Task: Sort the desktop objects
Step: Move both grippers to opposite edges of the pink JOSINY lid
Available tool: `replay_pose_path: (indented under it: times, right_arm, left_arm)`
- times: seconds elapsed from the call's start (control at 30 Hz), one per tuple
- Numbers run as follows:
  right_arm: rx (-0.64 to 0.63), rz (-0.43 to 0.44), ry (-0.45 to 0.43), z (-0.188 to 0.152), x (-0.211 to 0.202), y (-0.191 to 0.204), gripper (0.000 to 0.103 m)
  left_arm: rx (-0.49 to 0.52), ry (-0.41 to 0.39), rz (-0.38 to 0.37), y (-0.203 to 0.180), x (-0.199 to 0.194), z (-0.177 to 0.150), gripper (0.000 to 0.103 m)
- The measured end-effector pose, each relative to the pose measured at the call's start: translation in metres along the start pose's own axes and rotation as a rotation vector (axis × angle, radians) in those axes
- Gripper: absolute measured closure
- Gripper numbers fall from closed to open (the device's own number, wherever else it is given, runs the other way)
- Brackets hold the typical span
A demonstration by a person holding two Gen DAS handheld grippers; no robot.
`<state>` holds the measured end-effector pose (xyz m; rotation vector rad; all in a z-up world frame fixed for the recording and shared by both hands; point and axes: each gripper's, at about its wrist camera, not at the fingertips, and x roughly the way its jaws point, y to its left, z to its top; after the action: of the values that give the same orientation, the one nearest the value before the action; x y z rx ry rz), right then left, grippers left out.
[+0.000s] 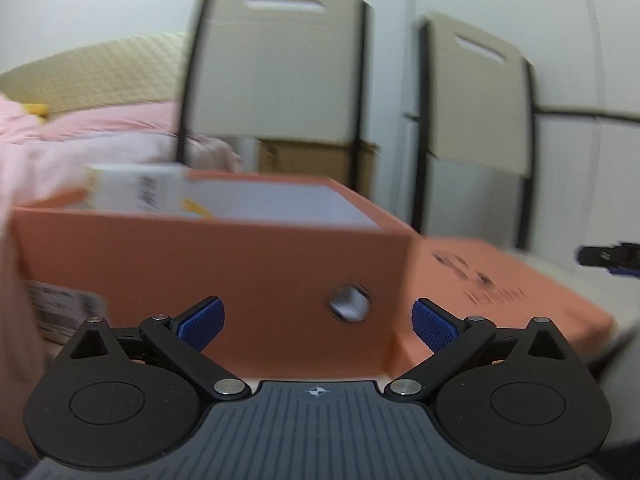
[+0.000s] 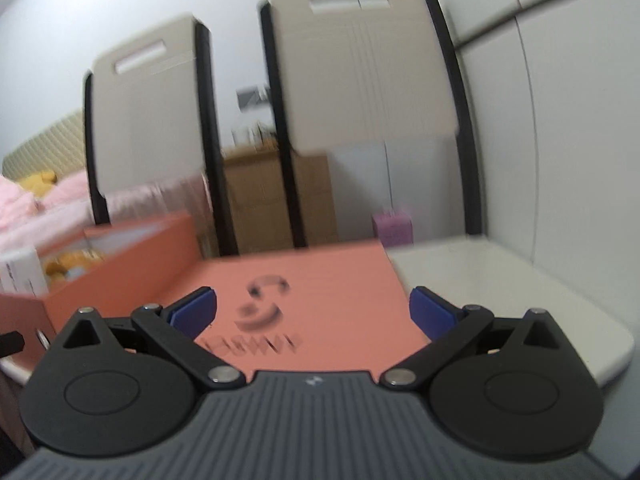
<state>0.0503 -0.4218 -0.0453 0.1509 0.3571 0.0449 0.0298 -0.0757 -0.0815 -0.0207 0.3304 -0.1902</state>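
Note:
An open orange box (image 1: 208, 280) stands on the white table, with a white carton (image 1: 136, 194) sticking up inside it at the left. Its flat orange lid (image 1: 512, 288) lies beside it to the right. My left gripper (image 1: 318, 322) is open and empty, close in front of the box's near wall. My right gripper (image 2: 312, 312) is open and empty, low over the lid (image 2: 320, 292). In the right wrist view the box (image 2: 120, 276) is at the left, holding the white carton (image 2: 20, 276) and yellow items (image 2: 72, 262). Both views are blurred.
Two beige folding chairs (image 2: 360, 68) lean against the white wall behind the table (image 2: 500, 292). A cardboard box (image 2: 276, 200) and a small purple item (image 2: 392, 226) sit behind. A pink blanket (image 1: 80, 144) lies at the left. The other gripper's tip (image 1: 608, 258) shows at the right edge.

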Motion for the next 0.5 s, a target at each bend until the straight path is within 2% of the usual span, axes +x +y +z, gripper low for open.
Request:
replay_pose_path:
  times: [0.17,0.23,0.37,0.43,0.5]
  right_arm:
    - [0.003,0.008,0.093,-0.019,0.002,-0.023,0.0]
    - [0.046,0.037,0.121,-0.024,0.004,-0.03,0.0]
    - [0.071,0.108,0.107,-0.024,0.006,-0.025,0.0]
    - [0.034,0.132,0.105,-0.022,0.007,-0.015,0.0]
    - [-0.039,0.101,0.11,-0.025,0.008,-0.006,0.0]
  left_arm:
    - [0.106,0.071,-0.121,-0.029,0.015,-0.017,0.002]
    - [0.116,0.087,-0.134,-0.036,0.023,-0.014,0.002]
    - [0.098,0.122,-0.158,-0.04,0.034,-0.015,0.002]
    - [0.105,0.156,-0.173,-0.046,0.038,-0.017,0.002]
    - [0.118,0.166,-0.183,-0.051,0.038,-0.019,0.002]
